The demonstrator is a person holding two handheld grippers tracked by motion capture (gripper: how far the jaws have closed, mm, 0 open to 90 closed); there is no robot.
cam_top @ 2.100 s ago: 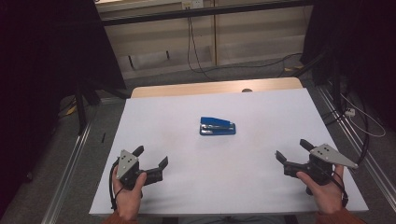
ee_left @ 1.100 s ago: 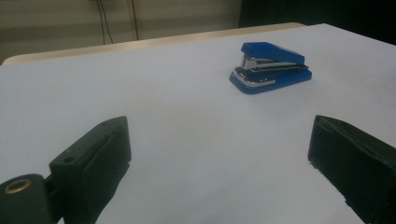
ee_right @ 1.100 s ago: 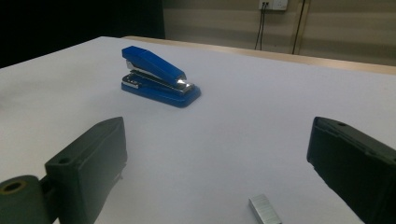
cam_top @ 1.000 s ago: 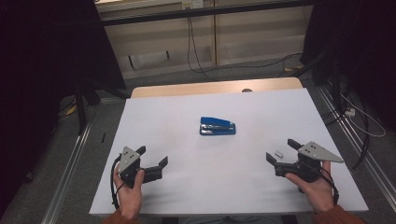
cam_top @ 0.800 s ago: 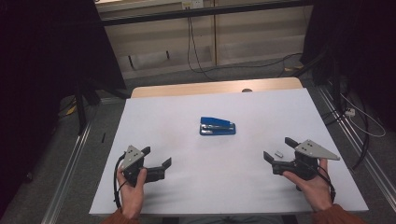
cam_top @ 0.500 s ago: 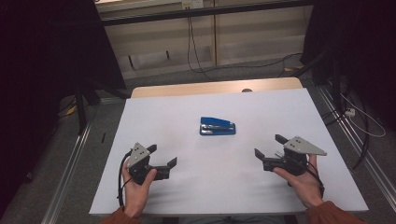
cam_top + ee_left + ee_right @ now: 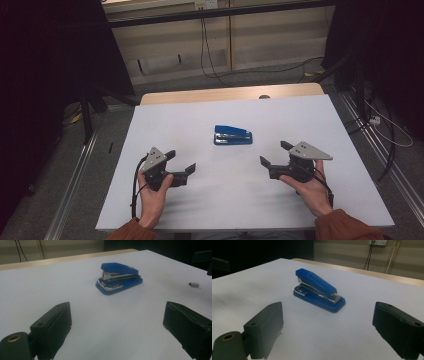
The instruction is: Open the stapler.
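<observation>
Stapler (image 7: 233, 135) approached from both sides; left gripper (image 7: 180, 163) and right gripper (image 7: 273, 154) jaws spread, empty. Base best pinched squarely, lid left free.

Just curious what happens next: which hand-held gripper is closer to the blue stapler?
Right, though only slightly. The right hand-held gripper sits near-right of the blue plastic stapler; the left hand-held gripper lies near-left, a bit farther.
</observation>
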